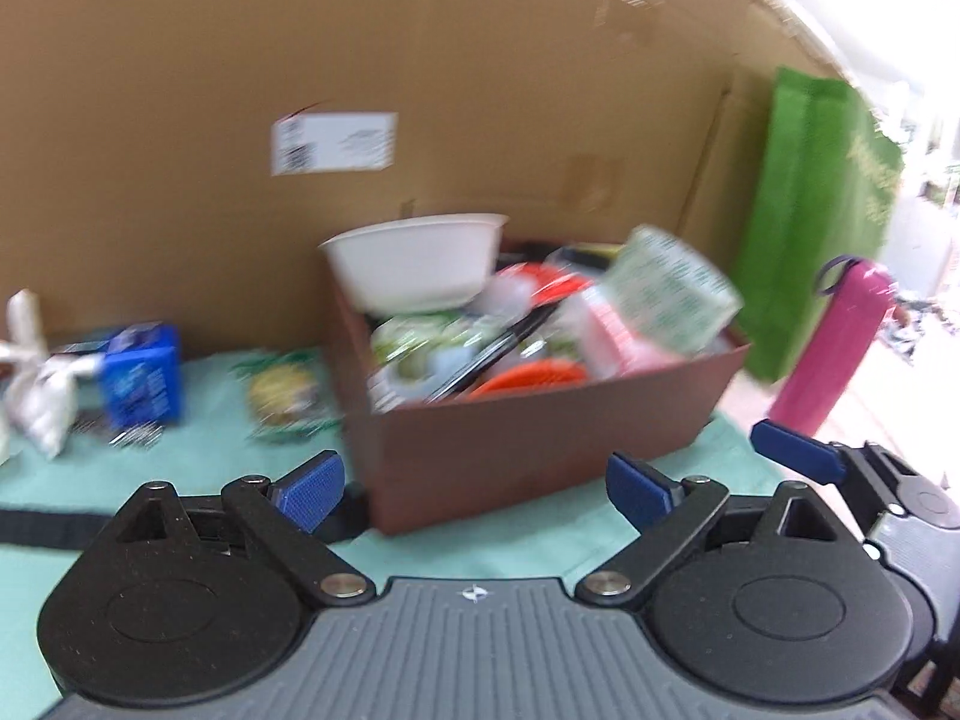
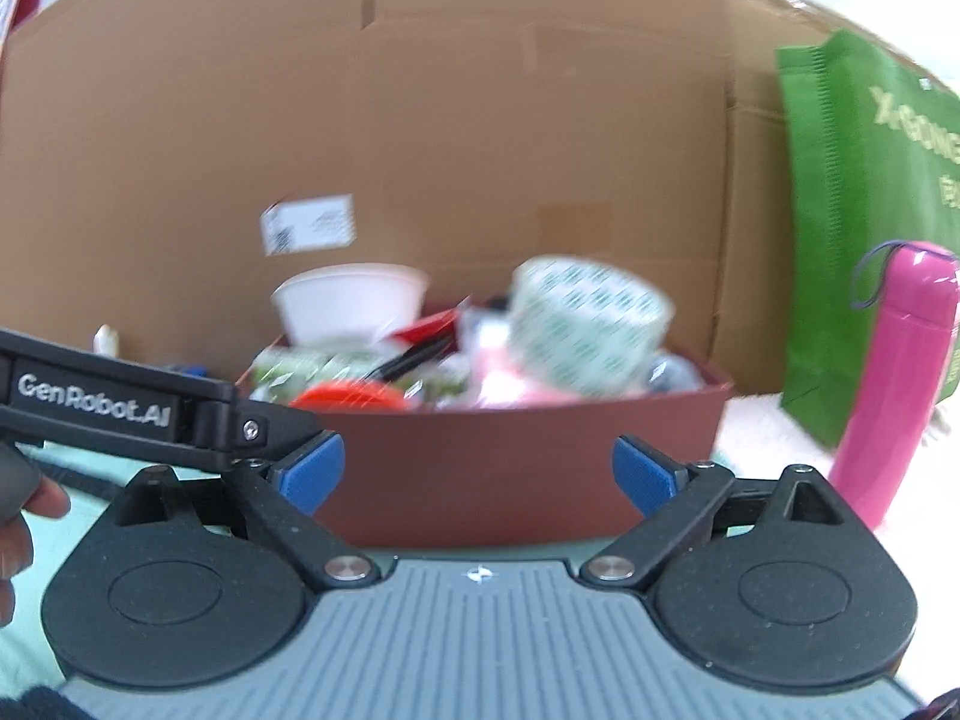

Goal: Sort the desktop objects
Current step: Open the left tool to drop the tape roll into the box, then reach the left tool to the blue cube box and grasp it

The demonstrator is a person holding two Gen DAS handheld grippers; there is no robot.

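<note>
Left wrist view, scanned L to R: a crumpled white bag (image 1: 36,372) at the far left edge, next a small blue carton (image 1: 143,375), then a flat green-and-yellow snack packet (image 1: 282,393), all lying loose on the tabletop (image 1: 510,552), which is covered w/ a pale green cloth. Just right of the packet sits a brown box (image 1: 528,450), already heaped: a white bowl (image 1: 414,267) perched on its back-left corner, red and green wrappers in the middle, a green-printed roll (image 1: 678,291) tilted at the back right. A cardboard sheet stands behind everything. Further right, a green bag (image 1: 810,210) and a pink bottle (image 1: 834,342).

Left tool (image 1: 474,489) has its blue pads wide apart, nothing between them, low in front of the box. Frame is motion-blurred.

Right wrist view: the left tool's black body crosses the left edge, w/ fingers of a hand below it. Right tool (image 2: 477,474) is also spread wide and empty, facing the box front.

Judgement: both tools look free, so the next pick is likely one of the loose items at left. To do it well, approx. centre the pads over the packet or carton, come in low, close on the narrow sides, then lift clear of the box wall before dropping in. Pile is high; place gently so the bowl or roll doesn't topple out.
</note>
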